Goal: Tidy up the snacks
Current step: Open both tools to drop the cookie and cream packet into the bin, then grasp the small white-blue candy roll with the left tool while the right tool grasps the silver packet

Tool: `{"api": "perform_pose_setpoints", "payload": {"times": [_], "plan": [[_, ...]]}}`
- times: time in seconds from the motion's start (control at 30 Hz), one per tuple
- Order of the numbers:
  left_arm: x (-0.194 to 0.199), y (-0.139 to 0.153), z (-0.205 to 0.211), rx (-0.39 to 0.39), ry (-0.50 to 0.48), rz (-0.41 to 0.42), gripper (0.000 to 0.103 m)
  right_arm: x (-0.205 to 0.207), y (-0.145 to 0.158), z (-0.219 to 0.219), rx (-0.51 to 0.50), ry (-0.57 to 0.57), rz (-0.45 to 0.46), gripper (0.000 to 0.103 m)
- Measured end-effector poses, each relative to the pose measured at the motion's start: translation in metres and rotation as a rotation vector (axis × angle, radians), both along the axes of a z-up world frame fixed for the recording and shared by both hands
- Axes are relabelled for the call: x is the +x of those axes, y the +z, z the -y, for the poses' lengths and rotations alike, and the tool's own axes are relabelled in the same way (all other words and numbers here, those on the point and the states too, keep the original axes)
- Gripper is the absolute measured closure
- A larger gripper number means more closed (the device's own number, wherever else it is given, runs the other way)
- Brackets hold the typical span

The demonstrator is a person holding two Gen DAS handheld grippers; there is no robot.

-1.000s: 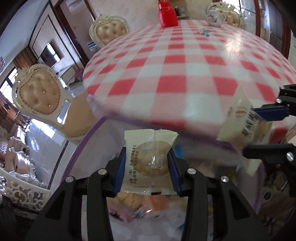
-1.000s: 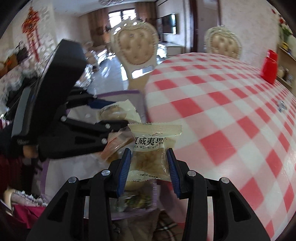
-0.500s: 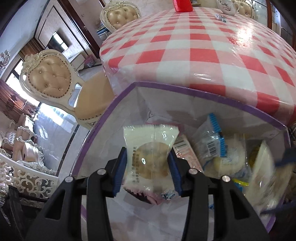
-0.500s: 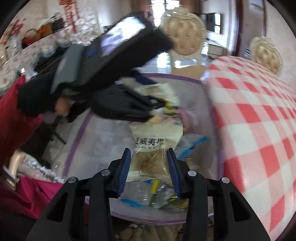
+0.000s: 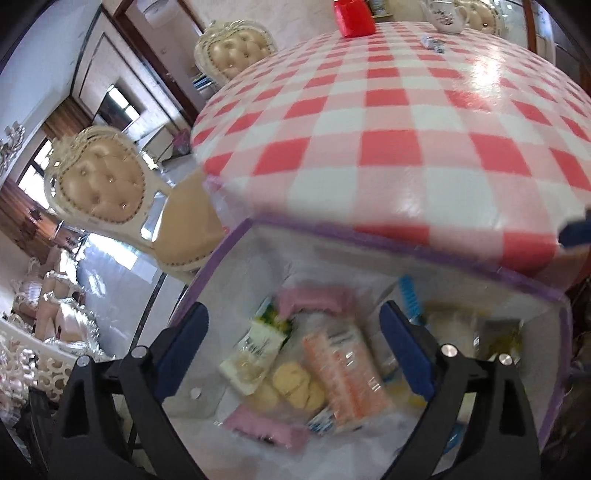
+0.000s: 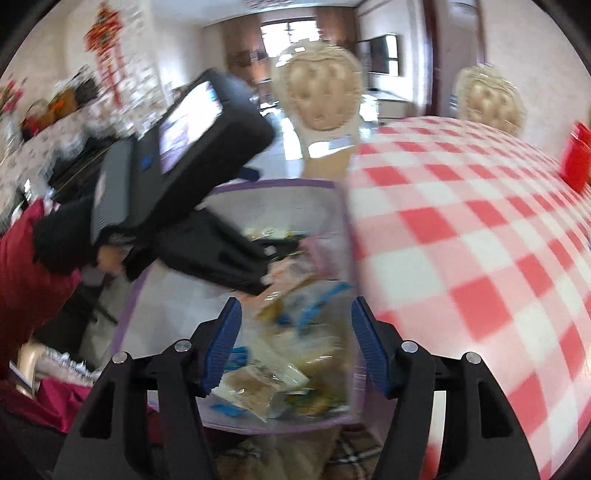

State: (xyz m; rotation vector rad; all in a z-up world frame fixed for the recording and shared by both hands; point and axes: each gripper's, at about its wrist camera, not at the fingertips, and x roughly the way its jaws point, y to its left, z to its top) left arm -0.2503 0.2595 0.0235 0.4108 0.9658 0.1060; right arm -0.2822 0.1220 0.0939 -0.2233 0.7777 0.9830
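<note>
A clear bin with a purple rim (image 5: 373,240) (image 6: 343,236) sits below the edge of the checked table. In it lie several snack packets: an orange one (image 5: 343,373), a cookie pack (image 5: 291,384), a white and green one (image 5: 255,350), pink ones (image 5: 314,301) and a pale pack (image 6: 255,387). My left gripper (image 5: 293,343) hangs over the bin, its jaws opening wide, nothing pressed between them. My right gripper (image 6: 295,347) is above the bin's near side, jaws also opening and free of any packet. The left gripper's body (image 6: 184,166) shows in the right wrist view.
The round table with a red and white checked cloth (image 5: 388,110) (image 6: 480,240) borders the bin. A red container (image 5: 352,16) and a teapot (image 5: 445,16) stand at its far side. Padded chairs (image 5: 99,181) (image 6: 321,96) stand around it. A person's red sleeve (image 6: 29,277) is at left.
Both grippers held a snack packet over the bin; both have opened, and the packets have dropped among the others in it.
</note>
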Motion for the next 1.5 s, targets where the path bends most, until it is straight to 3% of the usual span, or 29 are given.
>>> {"api": "perform_pose_setpoints", "payload": {"times": [0.2, 0.47, 0.7, 0.8, 0.9, 1.0, 1.17, 1.27, 1.33, 1.37, 1.43, 1.47, 1.5], "plan": [[0.036, 0.001, 0.052, -0.006, -0.093, 0.011, 0.007, 0.046, 0.002, 0.054, 0.030, -0.186, 0.003, 0.030], [0.115, 0.008, 0.124, -0.175, -0.181, 0.032, 0.007, 0.115, -0.006, 0.142, 0.016, -0.408, 0.005, 0.022], [0.223, 0.004, 0.180, -0.422, -0.122, 0.052, 0.006, 0.227, -0.026, 0.227, 0.023, -0.682, -0.083, 0.022], [0.262, 0.003, 0.207, -0.441, -0.119, 0.048, 0.006, 0.278, -0.029, 0.263, 0.065, -0.773, -0.125, 0.022], [0.299, -0.001, 0.236, -0.403, -0.143, 0.071, 0.006, 0.337, -0.031, 0.292, 0.111, -0.871, -0.188, 0.022], [0.323, -0.005, 0.245, -0.427, -0.141, 0.080, 0.006, 0.393, -0.036, 0.295, 0.130, -0.891, -0.223, 0.022], [0.335, -0.002, 0.222, -0.554, -0.085, 0.113, 0.004, 0.479, -0.050, 0.263, 0.083, -0.905, -0.258, 0.020], [0.337, -0.003, 0.211, -0.621, -0.060, 0.107, 0.004, 0.510, -0.057, 0.242, 0.051, -0.947, -0.287, 0.020], [0.337, -0.003, 0.208, -0.652, -0.071, 0.103, 0.004, 0.526, -0.065, 0.224, -0.013, -0.978, -0.294, 0.020], [0.336, -0.003, 0.207, -0.660, -0.075, 0.102, 0.004, 0.529, -0.066, 0.214, -0.065, -0.990, -0.253, 0.019], [0.336, -0.003, 0.207, -0.668, -0.079, 0.099, 0.004, 0.530, -0.068, 0.201, -0.169, -0.993, -0.187, 0.031], [0.334, -0.002, 0.207, -0.667, -0.080, 0.103, 0.004, 0.528, -0.067, 0.200, -0.195, -0.992, -0.154, 0.055], [0.334, -0.001, 0.209, -0.663, -0.089, 0.104, 0.004, 0.523, -0.067, 0.201, -0.200, -0.972, -0.131, 0.059]]}}
